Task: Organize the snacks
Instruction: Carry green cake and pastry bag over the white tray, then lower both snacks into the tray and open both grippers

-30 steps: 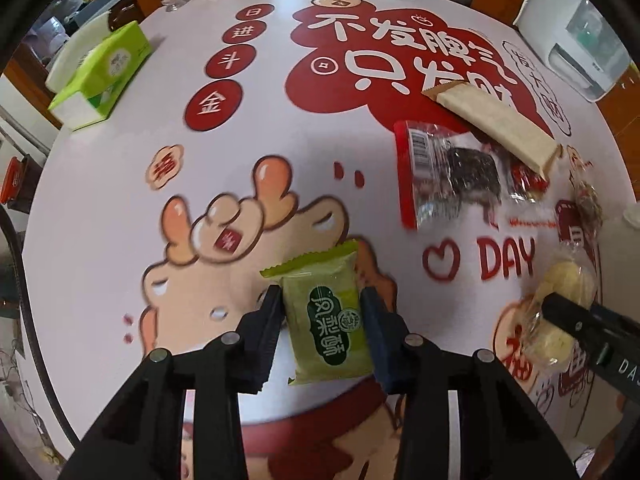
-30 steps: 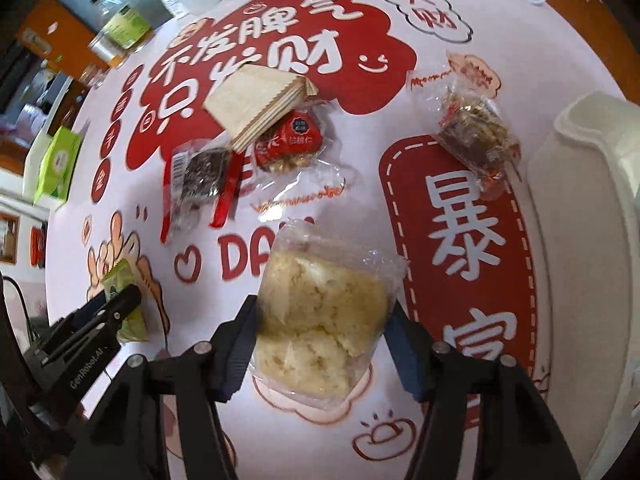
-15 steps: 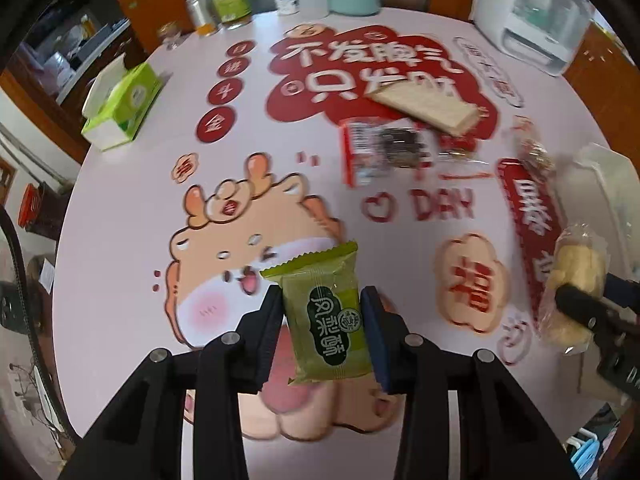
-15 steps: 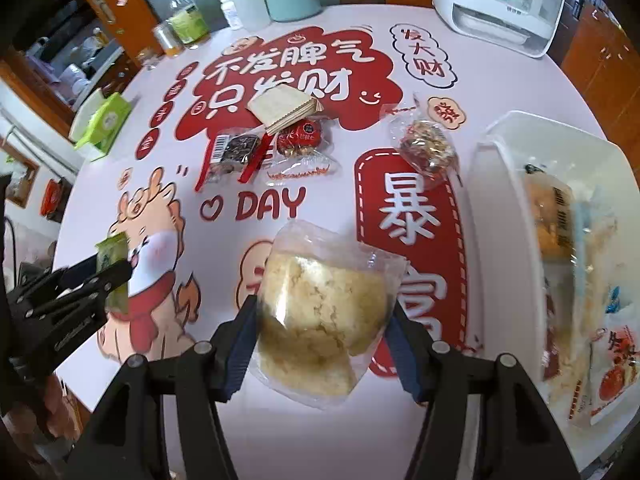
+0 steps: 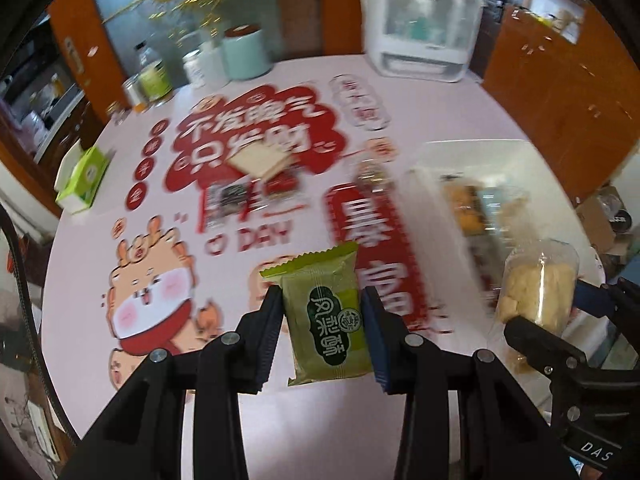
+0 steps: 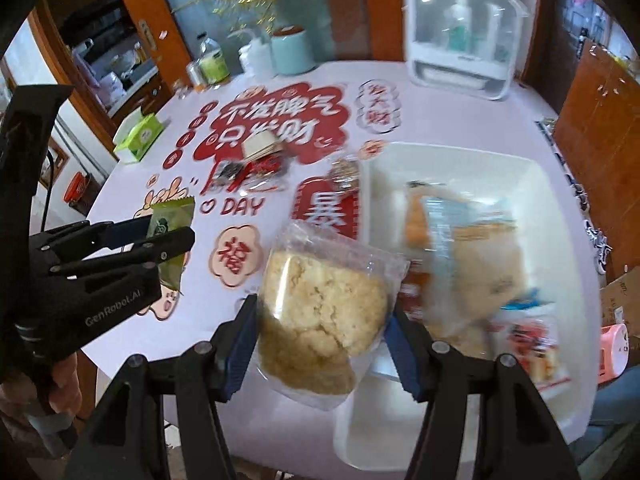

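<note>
My left claw (image 5: 322, 322) is clamped on a flat green foil pastry packet (image 5: 326, 316), and my right claw (image 6: 320, 322) is squeezing a clear plastic bag of crumbly pale-yellow cookies (image 6: 320, 316). Both were low over the tabletop a second ago; now they're lifted and swung over, so the white rectangular plastic bin (image 6: 532, 184) sits just ahead-right of the right claw, already holding a few wrapped snacks. Looks like drop-off comes next. Further out ahead, a small pile of wrapped snacks (image 5: 256, 188) is left on the round white tablecloth with red cartoon prints (image 5: 100, 240). Beyond that: a mint-green canister (image 6: 292, 52), a white countertop appliance (image 6: 460, 36), orange-brown wooden cabinets behind.
</note>
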The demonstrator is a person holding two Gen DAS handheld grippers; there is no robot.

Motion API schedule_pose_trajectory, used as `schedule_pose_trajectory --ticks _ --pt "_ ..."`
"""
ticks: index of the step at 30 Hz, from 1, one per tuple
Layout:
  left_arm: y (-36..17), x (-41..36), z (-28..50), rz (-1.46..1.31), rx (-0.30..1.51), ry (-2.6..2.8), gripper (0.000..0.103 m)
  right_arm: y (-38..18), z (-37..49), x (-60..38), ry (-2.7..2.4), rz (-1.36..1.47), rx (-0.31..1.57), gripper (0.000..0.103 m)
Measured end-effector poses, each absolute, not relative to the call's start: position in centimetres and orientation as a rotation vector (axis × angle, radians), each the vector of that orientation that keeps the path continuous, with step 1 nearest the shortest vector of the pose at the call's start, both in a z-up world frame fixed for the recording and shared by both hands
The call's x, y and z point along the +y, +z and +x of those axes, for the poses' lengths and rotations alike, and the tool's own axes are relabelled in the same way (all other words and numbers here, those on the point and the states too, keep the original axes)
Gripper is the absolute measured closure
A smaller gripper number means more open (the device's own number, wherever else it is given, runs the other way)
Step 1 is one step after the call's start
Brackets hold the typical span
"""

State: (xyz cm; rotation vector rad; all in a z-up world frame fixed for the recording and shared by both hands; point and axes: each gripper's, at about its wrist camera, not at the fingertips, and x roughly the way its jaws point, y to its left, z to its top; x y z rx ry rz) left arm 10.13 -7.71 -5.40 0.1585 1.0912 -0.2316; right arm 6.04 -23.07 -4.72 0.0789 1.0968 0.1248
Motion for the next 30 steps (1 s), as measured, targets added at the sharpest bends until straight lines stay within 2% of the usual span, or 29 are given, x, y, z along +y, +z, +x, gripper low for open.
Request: schedule_pose_trajectory --ticks 14,30 --pt "-2.4 -21.0 6.6 0.2 1.021 -0.373 0.065 -2.0 2.1 -35.7 -0.026 0.12 1.015 0.042" --pt "-2.2 -24.6 6.3 0.218 1.026 -0.392 0.064 -3.1 3.3 -38.4 -0.032 0.11 1.037 0.042"
